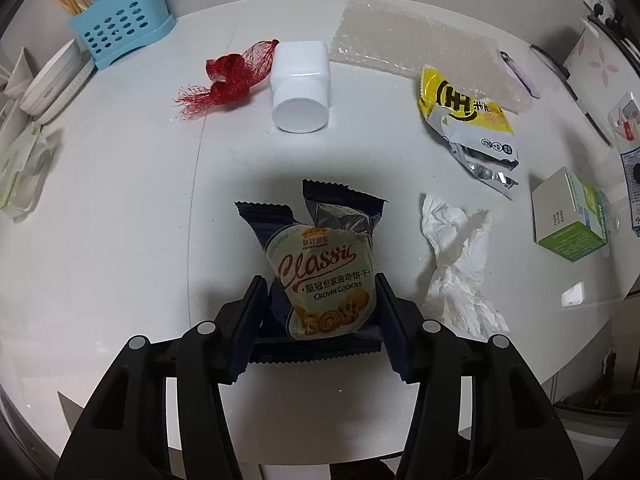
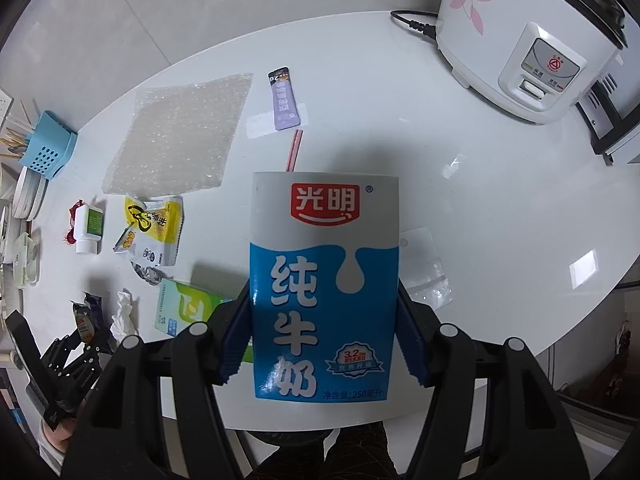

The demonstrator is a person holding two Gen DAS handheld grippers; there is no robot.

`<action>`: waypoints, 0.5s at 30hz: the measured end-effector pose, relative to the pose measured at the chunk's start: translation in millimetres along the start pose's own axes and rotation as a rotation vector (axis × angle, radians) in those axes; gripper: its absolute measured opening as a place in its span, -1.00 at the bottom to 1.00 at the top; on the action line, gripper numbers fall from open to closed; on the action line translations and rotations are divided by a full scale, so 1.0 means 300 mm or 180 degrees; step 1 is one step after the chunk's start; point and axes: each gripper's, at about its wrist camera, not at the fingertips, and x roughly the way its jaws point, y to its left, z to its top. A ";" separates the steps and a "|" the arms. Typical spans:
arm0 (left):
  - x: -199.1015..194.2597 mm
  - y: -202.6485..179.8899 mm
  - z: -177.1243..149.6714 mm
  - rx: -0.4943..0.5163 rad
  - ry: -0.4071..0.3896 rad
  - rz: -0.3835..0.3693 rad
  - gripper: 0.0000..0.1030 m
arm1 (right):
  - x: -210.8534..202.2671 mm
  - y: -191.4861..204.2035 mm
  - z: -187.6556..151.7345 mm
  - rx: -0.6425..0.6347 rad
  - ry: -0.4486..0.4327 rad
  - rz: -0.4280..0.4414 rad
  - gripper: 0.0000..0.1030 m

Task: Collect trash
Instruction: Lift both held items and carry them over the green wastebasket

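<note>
A white round table (image 1: 120,200) is seen under both grippers, w/ pale wall behind. The left gripper (image 1: 320,308) is closed on 1 dark-blue cookie packet (image 1: 324,280), pinched between the jaws; "Classic" and "CROWN COOKIES" can be read on it. Right of the jaws 1 crumpled tissue (image 1: 456,264) is seen; ahead, 1 white bottle (image 1: 300,84), 1 red net (image 1: 232,76), 1 yellow snack bag (image 1: 468,120), 1 bubble-wrap sheet (image 1: 412,40). The right gripper (image 2: 324,312) is clamped on 1 blue-white milk carton (image 2: 324,280), jaws pressed to its sides; "3.2" and "250" are legible. Beyond the jaws 1 purple sachet (image 2: 285,100) is seen, far right 1 rice cooker (image 2: 520,32), left 1 green-white box (image 2: 188,304).
</note>
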 end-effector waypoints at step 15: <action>-0.244 0.022 -0.078 -0.0215 -0.0331 0.0085 0.02 | -0.113 0.111 -0.115 -0.0197 -0.0218 0.0039 0.17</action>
